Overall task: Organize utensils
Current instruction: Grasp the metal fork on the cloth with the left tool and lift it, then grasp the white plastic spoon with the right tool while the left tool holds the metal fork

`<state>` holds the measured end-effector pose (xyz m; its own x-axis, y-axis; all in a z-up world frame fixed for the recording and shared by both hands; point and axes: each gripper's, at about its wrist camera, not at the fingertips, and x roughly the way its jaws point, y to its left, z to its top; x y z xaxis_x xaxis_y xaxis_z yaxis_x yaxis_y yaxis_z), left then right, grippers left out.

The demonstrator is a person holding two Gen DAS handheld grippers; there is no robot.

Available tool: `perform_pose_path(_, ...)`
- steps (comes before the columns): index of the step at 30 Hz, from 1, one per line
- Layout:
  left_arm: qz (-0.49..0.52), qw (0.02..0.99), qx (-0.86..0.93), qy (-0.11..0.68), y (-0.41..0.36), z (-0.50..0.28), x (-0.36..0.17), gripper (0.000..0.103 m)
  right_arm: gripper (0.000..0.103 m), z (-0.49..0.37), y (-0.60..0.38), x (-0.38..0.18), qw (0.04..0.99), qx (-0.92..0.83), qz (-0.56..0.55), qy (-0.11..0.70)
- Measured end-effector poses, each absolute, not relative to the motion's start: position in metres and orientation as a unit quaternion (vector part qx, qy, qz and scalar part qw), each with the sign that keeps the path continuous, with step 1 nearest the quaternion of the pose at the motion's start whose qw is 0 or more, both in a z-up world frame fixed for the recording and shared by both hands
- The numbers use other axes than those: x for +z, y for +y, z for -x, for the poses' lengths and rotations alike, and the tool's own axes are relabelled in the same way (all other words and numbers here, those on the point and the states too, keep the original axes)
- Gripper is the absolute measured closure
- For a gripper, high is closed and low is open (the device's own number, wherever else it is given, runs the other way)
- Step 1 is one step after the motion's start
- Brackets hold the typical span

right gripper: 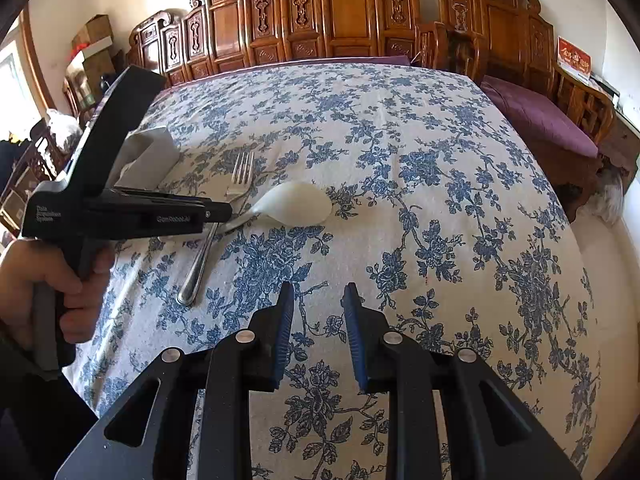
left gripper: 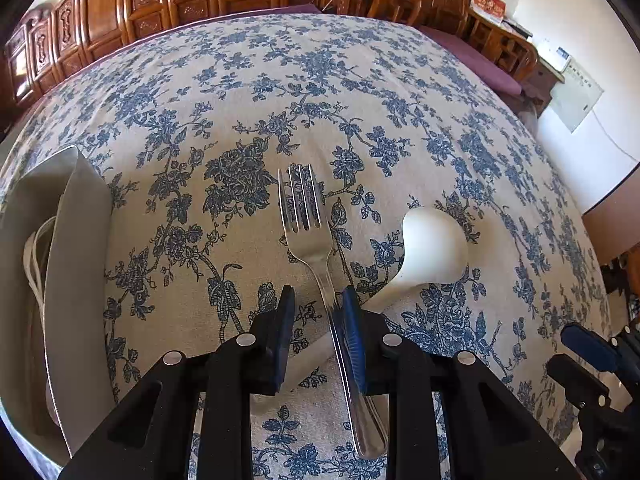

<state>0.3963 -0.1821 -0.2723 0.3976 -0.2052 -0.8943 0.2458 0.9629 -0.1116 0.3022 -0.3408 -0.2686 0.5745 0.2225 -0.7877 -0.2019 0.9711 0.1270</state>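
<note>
Straddling: left gripper (left gripper: 316,300) sits over the fork handle, fingers spread, one either side of the stem, gap visible on the left side; not pinching it.
Left gripper contact: right finger (left gripper: 354,332) looks to be touching or just beside the fork stem, hard to tell through the fisheye.
Fork (left gripper: 310,236): metal, flat on the tablecloth, tines pointing away from the camera, handle end running back under the gripper.
Spoon (left gripper: 434,246): white, ceramic-looking, bowl lying just right of the fork; its handle angles back toward the fork and passes under it near the gripper fingers.
Organizer (left gripper: 78,280): grey tray at the left edge of the table, well left of the fork; pale utensils lie inside, type unclear.
Right gripper (right gripper: 318,300): fingers spread, nothing between them, low over bare cloth, well apart from fork and spoon.
Left hand (right gripper: 36,280): seen in right wrist view, wrapped round the left gripper's handle.
Tablecloth (right gripper: 420,168): white with blue floral print, covers the whole table.
Background: carved wooden screen (right gripper: 340,12) behind the table, purple cushion (right gripper: 540,120) on a bench at the right.
</note>
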Motion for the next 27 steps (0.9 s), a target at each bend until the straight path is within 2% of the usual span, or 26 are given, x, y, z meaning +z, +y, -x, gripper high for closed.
perform_pose_path(3,-0.033,0.838,-0.125,0.531,-0.187,-0.397,-0.273,0.081,0.075,-0.302,-0.340,-0.270,0.886,0.121,-0.011,0.447)
perform_pose_path(5,-0.044,0.838,-0.128,0.528,-0.189,-0.396,-0.273,0.092,0.075,-0.300,-0.339,-0.270,0.886,0.122,-0.010,0.447)
perform_pose_path(8,-0.050,0.836,-0.130,0.531,-0.188,-0.394,-0.272,0.097,0.075,-0.300,-0.339,-0.269,0.886,0.123,-0.010,0.447)
perform_pose_path(20,-0.053,0.857,-0.160,0.488,-0.161,-0.365,-0.240,0.097,0.075,-0.310,-0.324,-0.277,0.882,0.123,-0.011,0.456)
perform_pose_path(27,-0.021,0.865,-0.185,0.466,-0.140,-0.352,-0.221,0.097,0.075,-0.333,-0.295,-0.283,0.879,0.131,-0.053,0.456)
